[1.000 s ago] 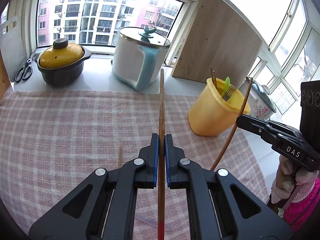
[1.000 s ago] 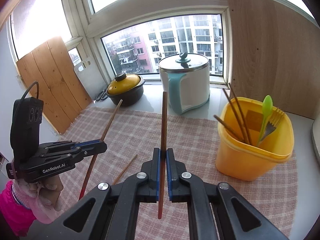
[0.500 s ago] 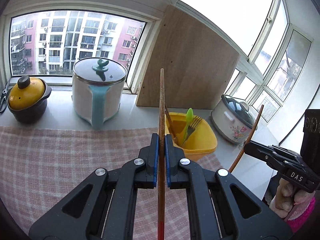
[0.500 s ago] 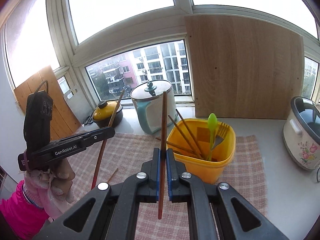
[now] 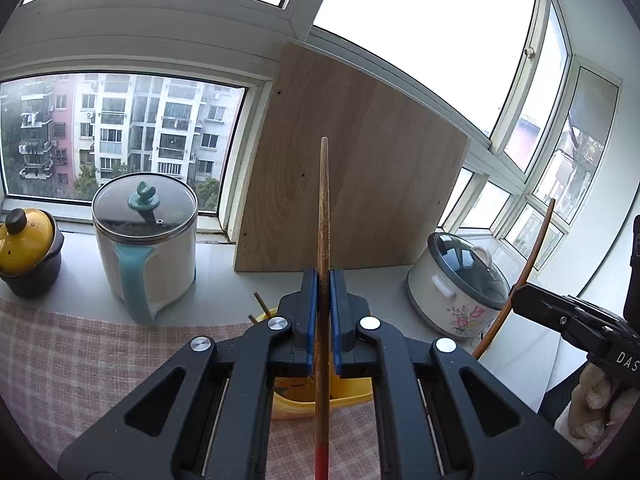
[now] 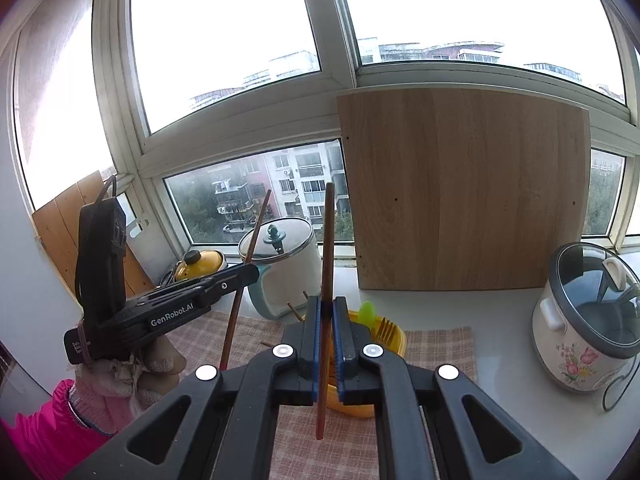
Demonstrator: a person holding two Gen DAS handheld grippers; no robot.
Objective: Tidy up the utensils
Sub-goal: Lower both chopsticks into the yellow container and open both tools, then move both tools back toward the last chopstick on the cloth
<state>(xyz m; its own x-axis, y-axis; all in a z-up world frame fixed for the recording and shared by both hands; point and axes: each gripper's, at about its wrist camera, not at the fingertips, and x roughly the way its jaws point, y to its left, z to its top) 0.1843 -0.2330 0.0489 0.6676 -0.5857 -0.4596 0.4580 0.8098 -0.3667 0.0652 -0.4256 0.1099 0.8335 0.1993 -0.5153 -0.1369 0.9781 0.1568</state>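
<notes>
Wooden chopstick (image 5: pixel 323 216) is held clenched upright in the left gripper (image 5: pixel 324 312), tip skyward. Another chopstick (image 6: pixel 327 240) is pinched likewise by the right gripper (image 6: pixel 328 332).

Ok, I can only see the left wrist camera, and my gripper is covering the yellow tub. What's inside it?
Observer: The right wrist view shows a green spoon and a fork standing in the yellow tub.
Operator: Is the other gripper holding its chopstick properly? I only see it from the side.
Observer: Yes. The right gripper has its jaws shut on its chopstick, which stands nearly upright between them.
Operator: Is there anything past the yellow pot on my left?
Observer: Wooden planks lean against the wall beside the window, left of the yellow pot.
</notes>
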